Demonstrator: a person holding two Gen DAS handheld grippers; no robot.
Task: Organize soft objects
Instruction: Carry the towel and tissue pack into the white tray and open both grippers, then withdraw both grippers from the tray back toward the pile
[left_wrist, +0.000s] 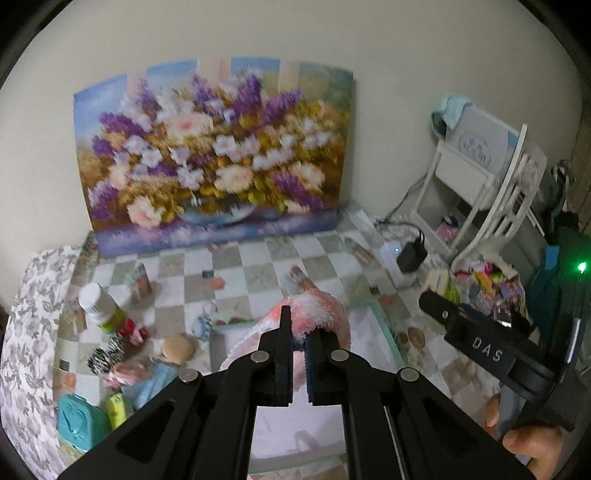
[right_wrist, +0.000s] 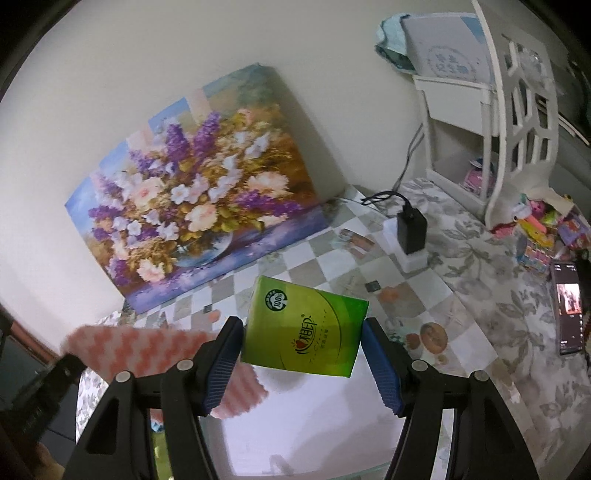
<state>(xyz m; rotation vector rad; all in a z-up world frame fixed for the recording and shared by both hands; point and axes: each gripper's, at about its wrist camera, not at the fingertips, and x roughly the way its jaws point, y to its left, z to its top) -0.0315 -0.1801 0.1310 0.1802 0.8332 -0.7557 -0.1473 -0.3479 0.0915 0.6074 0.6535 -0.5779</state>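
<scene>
My left gripper (left_wrist: 299, 334) is shut on a fluffy pink-and-white cloth (left_wrist: 317, 304), which hangs over a white tray with a teal rim (left_wrist: 384, 325). In the right wrist view my right gripper (right_wrist: 303, 350) is shut on a green tissue pack (right_wrist: 306, 325). Both blue pads (right_wrist: 221, 369) press on the pack's sides, and it is held above the tray's white floor (right_wrist: 314, 424). The pink cloth (right_wrist: 147, 350) shows at the left of that view, just beside the pack.
A flower painting (left_wrist: 214, 155) leans on the wall behind. At the left lie a white bottle (left_wrist: 99, 302), a teal case (left_wrist: 77, 421) and several small toys. A charger (right_wrist: 412, 229), a white shelf (right_wrist: 491, 110), colourful toys (right_wrist: 535, 229) and a phone (right_wrist: 569, 310) are on the right.
</scene>
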